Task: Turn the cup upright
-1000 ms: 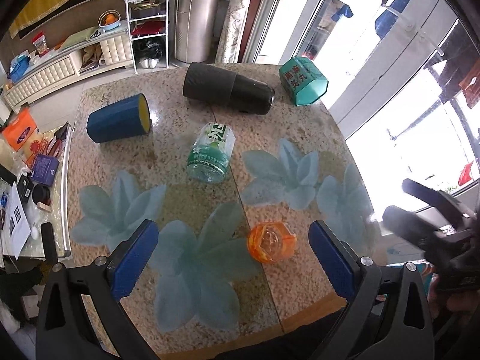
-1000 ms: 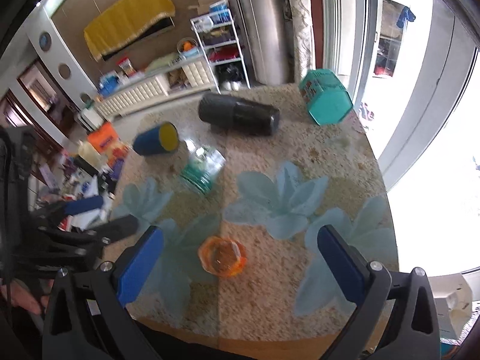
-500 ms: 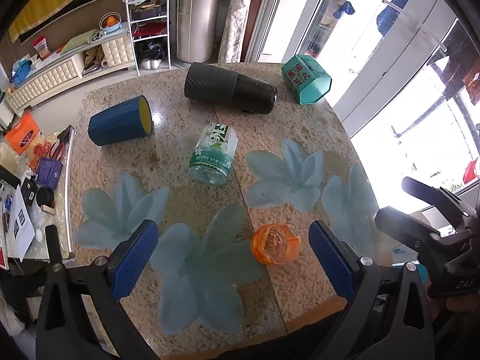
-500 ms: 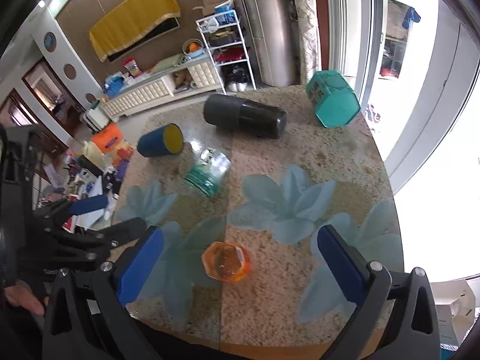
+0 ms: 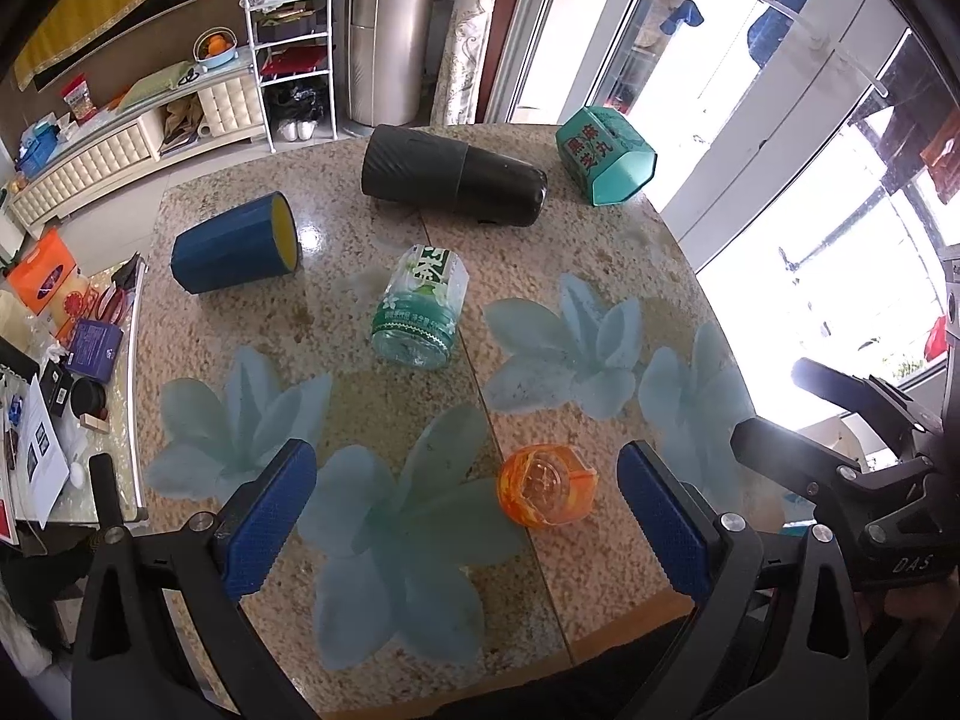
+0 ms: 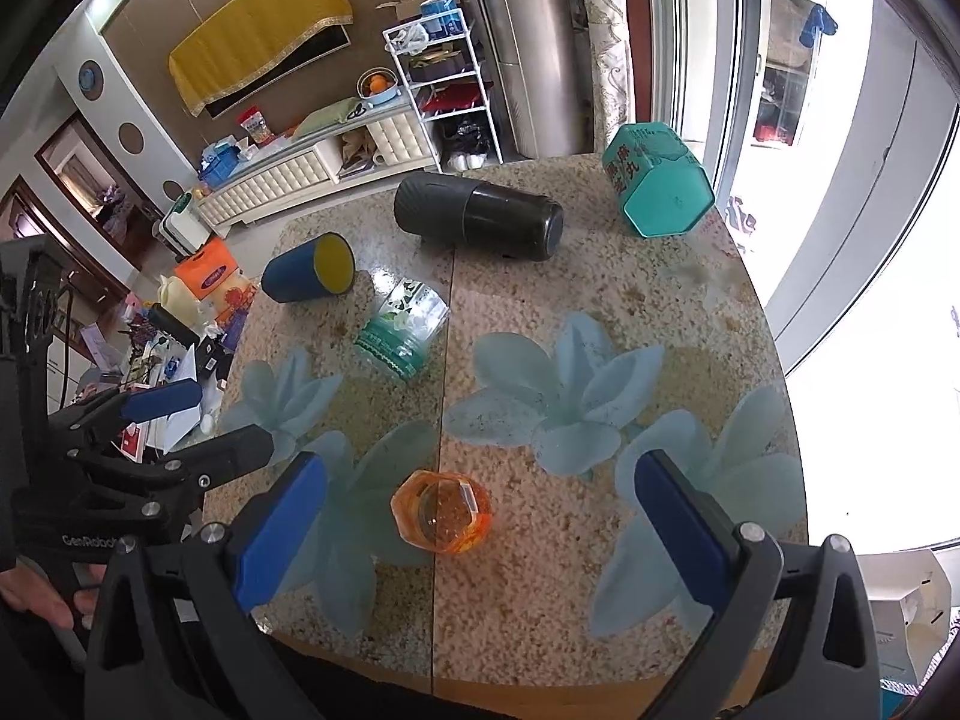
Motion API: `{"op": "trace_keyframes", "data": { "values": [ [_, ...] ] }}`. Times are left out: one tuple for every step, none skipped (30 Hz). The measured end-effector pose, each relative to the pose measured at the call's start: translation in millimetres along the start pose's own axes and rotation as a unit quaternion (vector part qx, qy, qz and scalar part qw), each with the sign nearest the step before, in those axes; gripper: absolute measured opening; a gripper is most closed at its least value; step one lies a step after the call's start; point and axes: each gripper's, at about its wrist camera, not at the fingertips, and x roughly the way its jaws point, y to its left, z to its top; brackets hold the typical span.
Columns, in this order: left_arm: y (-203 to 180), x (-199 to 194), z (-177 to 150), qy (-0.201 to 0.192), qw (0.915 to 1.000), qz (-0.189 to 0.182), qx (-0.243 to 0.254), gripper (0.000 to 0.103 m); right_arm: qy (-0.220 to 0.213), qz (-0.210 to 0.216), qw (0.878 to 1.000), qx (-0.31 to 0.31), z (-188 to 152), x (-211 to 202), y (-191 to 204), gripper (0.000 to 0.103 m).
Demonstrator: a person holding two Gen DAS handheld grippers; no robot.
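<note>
Several cups lie on their sides on the round stone table (image 5: pixel 600 276). A small orange cup (image 5: pixel 547 492) lies nearest me, also in the right wrist view (image 6: pixel 441 513). A blue cup with yellow inside (image 5: pixel 234 252) lies far left. A green-labelled clear cup (image 5: pixel 420 315), a black tumbler (image 5: pixel 453 175) and a teal hexagonal cup (image 5: pixel 603 153) lie further back. My left gripper (image 5: pixel 468 516) is open and empty above the near edge. My right gripper (image 6: pixel 480 525) is open and empty, the orange cup between its fingers' line of sight.
A cluttered low side table (image 5: pixel 54 360) stands left of the table. A white cabinet (image 5: pixel 120 150) and a shelf rack (image 5: pixel 294 54) stand behind. Glass doors (image 5: pixel 780 120) are on the right. The table has blue flower decals (image 5: pixel 564 342).
Both grippers have drawn back and risen slightly, so the table and cups sit a little further away in view. No cup has moved.
</note>
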Motion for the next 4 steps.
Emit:
{"op": "trace_keyframes", "data": {
  "values": [
    [0.0,-0.6,-0.2,0.000,1.0000,-0.001,0.000,0.101,0.001,0.000,1.000,0.000,-0.2,0.3,0.0,0.103],
    [-0.2,-0.5,-0.4,-0.001,1.0000,-0.002,0.001,0.101,0.002,-0.001,1.000,0.000,-0.5,0.3,0.5,0.103],
    [-0.1,-0.8,-0.7,-0.001,1.0000,-0.002,0.001,0.101,0.002,-0.001,1.000,0.000,-0.2,0.6,0.2,0.103],
    [0.3,-0.7,-0.7,-0.001,1.0000,-0.001,0.001,0.101,0.002,-0.001,1.000,0.000,-0.2,0.5,0.2,0.103]
  ]
}}
